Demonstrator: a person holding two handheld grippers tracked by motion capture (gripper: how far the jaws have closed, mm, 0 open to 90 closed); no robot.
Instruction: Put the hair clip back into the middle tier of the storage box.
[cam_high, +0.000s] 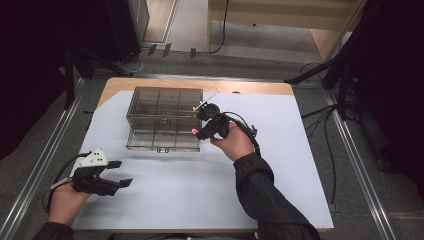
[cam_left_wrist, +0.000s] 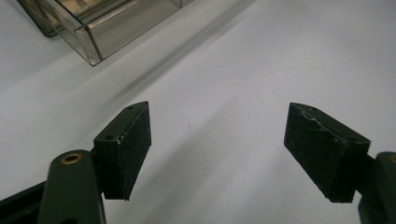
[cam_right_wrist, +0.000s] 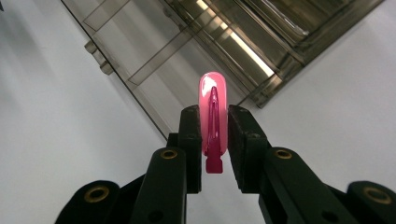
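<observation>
White paper (cam_high: 280, 165) covers the table, and a see-through box (cam_high: 165, 117) with little compartments sits on it, toward the far side. Dark curtains hang on both sides of the room.

The right gripper (cam_high: 202, 131) is at the box's near right corner, held in the person's right hand (cam_high: 234, 142). Its two black jaws are squeezed tight on a pink clip (cam_right_wrist: 213, 116). In the right gripper view the clip stands up between the pads, with its round end sticking out past the tips and its small square end poking out below. The round end points toward the box's edge. Whether the clip touches the box is hard to tell.

The left gripper (cam_high: 120, 173) is well away from the box, near the front left of the paper. Its jaws (cam_left_wrist: 219, 154) are spread wide with nothing between them, just bare paper underneath. A corner of the box shows at the top left of the left gripper view.
</observation>
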